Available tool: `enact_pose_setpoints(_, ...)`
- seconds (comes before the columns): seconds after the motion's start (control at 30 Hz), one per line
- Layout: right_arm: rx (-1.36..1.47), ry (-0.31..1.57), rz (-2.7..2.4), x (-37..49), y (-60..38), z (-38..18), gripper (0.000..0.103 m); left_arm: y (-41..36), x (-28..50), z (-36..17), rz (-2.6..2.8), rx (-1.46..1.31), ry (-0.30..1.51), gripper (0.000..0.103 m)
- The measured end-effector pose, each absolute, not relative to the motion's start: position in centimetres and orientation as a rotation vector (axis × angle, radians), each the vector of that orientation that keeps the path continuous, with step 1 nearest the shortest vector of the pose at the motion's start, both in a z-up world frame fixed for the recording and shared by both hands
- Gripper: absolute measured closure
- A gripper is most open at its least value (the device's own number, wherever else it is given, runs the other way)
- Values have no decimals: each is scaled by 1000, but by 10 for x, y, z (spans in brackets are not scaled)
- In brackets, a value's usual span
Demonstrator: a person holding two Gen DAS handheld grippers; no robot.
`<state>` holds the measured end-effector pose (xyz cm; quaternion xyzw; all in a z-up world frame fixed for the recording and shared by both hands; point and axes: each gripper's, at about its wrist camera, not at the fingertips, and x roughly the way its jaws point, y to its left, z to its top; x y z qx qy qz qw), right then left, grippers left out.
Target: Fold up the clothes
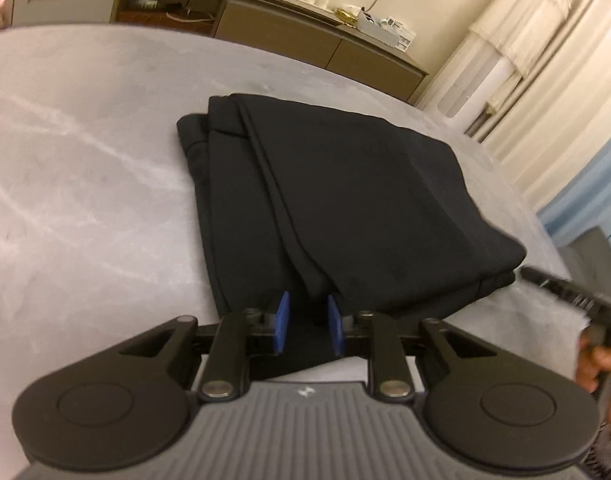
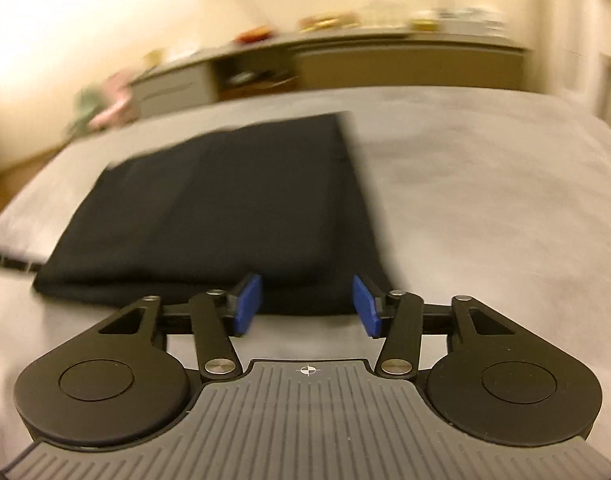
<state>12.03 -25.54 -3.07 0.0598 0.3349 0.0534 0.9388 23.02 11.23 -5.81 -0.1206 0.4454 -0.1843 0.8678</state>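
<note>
Left gripper sits at the near hem of the black garment, pads a narrow gap apart with cloth between them, though whether they bite cannot be told; right gripper stands spread at the near edge, holding nothing. Garment lies as a compact layered rectangle on the grey table. Judgement: any further fold wants both near corners lifted level, edges matched; the bundle may equally be finished.

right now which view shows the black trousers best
The left wrist view: the black trousers are sharp there, with folded layers and seams clear. The right wrist view shows them only as a blurred dark slab.
</note>
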Motion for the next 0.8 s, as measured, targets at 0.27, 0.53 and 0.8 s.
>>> enact_pose_setpoints(0.27, -20, 588, 171, 115, -224, -15, 49, 104, 205, -25, -465, -207, 800, 77)
enact_pose_setpoints(0.53, -217, 686, 411, 155, -164, -46, 34, 56, 229, -62, -458, -28, 906, 77)
enact_pose_setpoints(0.8, -124, 715, 328, 193, -184, -53, 32, 31, 293, -64, -332, -44, 837, 78)
